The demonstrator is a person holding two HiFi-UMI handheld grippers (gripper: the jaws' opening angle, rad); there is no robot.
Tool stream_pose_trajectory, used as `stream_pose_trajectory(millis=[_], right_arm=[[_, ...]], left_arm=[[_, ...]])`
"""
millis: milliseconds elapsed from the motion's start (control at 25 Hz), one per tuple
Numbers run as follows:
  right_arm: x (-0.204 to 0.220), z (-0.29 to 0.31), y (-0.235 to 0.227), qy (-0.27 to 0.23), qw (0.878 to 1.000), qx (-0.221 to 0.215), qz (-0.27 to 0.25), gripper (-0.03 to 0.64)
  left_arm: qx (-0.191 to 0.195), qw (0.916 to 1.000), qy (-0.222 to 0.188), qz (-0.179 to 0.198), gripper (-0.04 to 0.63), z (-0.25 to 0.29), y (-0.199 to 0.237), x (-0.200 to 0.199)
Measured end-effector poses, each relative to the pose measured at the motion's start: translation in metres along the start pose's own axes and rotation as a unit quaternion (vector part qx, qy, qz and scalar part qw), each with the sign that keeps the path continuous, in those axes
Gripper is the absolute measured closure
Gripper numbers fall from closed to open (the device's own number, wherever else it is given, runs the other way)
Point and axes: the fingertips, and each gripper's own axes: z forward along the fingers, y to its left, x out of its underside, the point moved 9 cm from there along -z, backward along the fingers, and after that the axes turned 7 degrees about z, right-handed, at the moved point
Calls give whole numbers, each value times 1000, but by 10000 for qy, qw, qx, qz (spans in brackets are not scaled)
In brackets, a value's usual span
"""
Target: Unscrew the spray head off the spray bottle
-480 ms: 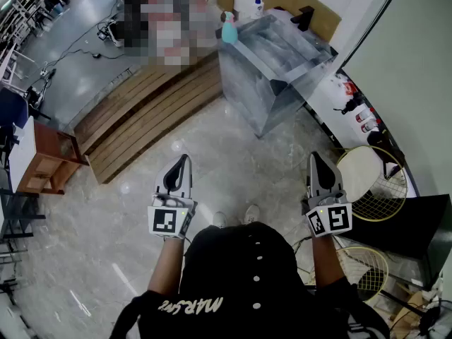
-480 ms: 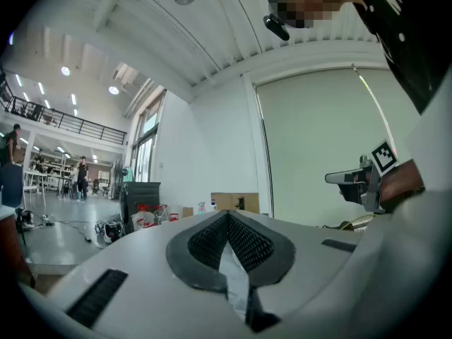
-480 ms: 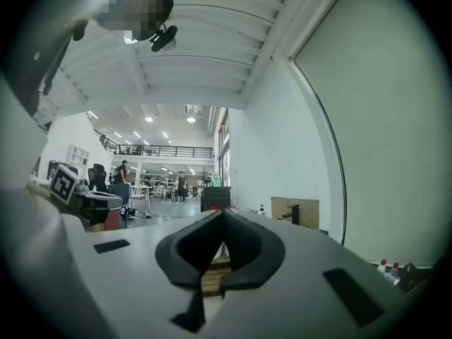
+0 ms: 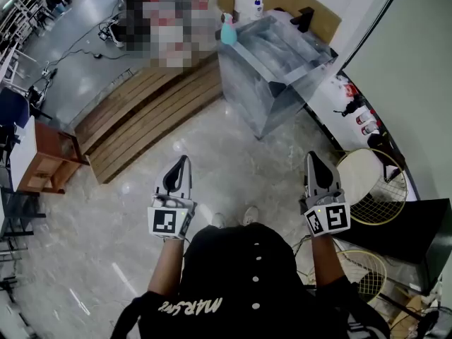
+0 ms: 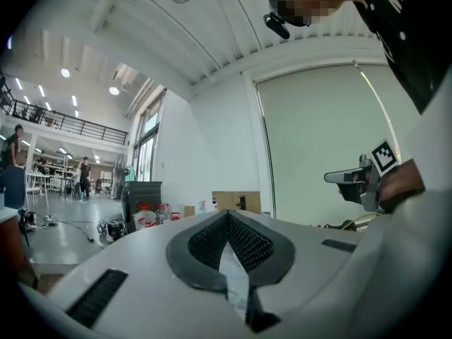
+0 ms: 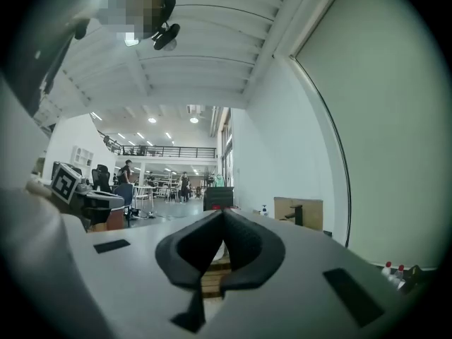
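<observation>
The left hand-held gripper [image 4: 184, 161] and right hand-held gripper [image 4: 312, 157] are closed and empty. At twelve o'clock, a teal plastic spray bottle [image 4: 229, 31] stands at the grey metal desk [image 4: 246, 89].

Slatted wooden platform [image 4: 148, 115] beside a clear table [image 4: 258, 87], rackets [image 4: 387, 189] on marble floor [image 4: 233, 157] by the wall

Teal spray bottle [image 4: 229, 31], brown slatted platform [image 4: 148, 119] (pale marbled floor [image 4: 233, 182])
</observation>
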Motion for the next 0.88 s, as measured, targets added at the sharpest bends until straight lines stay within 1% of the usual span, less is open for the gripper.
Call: stream_pose_trajectory(millis=[160, 320, 440, 520, 760, 880], right_arm=[[0, 2, -9, -235, 9992, -192, 265, 606], [1, 9, -17, -164, 9987, -381, 280, 606], [6, 17, -24, -104, 9984, -470, 313, 606], [7, 23, -26, -106, 9982, -477, 341, 605], [13, 52, -33, -66, 9986, -473, 214, 604], [13, 77, -38, 4, 9988, -474, 96, 604]], left_arm=[[-138, 9999, -2, -31, 571, 5, -9, -6], [-224, 9997, -24, 12, 571, 10, -17, -8], [-241, 9996, 114, 121, 569, 14, -19, 1], [-251, 9995, 160, 56, 569, 20, -19, 1], [-153, 9998, 101, -40, 569, 51, -1, 9], [-35, 10000, 27, 81, 569, 72, 16, 17]])
